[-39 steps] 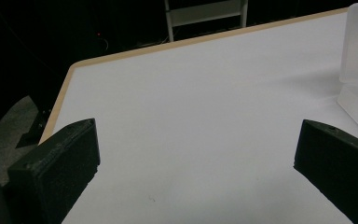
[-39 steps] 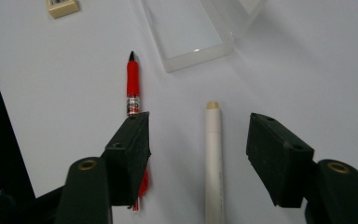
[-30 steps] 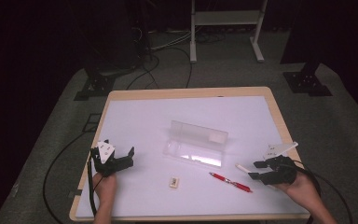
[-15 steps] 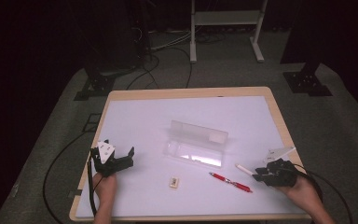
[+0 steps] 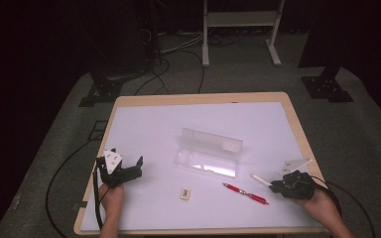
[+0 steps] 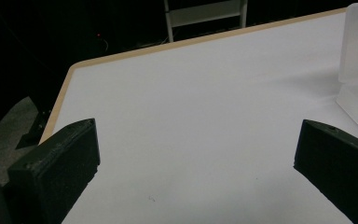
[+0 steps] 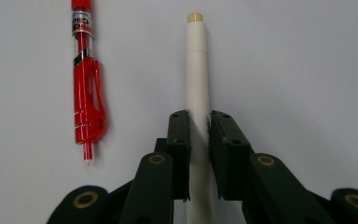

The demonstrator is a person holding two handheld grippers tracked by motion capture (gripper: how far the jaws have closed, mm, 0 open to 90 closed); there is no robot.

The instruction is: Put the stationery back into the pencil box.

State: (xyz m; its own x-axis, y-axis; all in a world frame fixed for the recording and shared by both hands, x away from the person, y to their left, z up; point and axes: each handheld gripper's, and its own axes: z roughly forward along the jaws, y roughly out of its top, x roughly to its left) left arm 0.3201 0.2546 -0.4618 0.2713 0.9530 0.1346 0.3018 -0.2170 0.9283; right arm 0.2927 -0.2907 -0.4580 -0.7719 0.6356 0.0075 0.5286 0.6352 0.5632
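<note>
White table, clear case, red pen, eraser

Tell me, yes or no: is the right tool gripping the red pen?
No, the right tool has its jaws closed on the white pen, while the red pen lies apart beside it.

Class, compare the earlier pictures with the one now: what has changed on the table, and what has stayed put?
The right gripper has just been closing its jaws and now clamps the white pen. The left gripper, red pen, clear case and small eraser stayed where they were.
</note>
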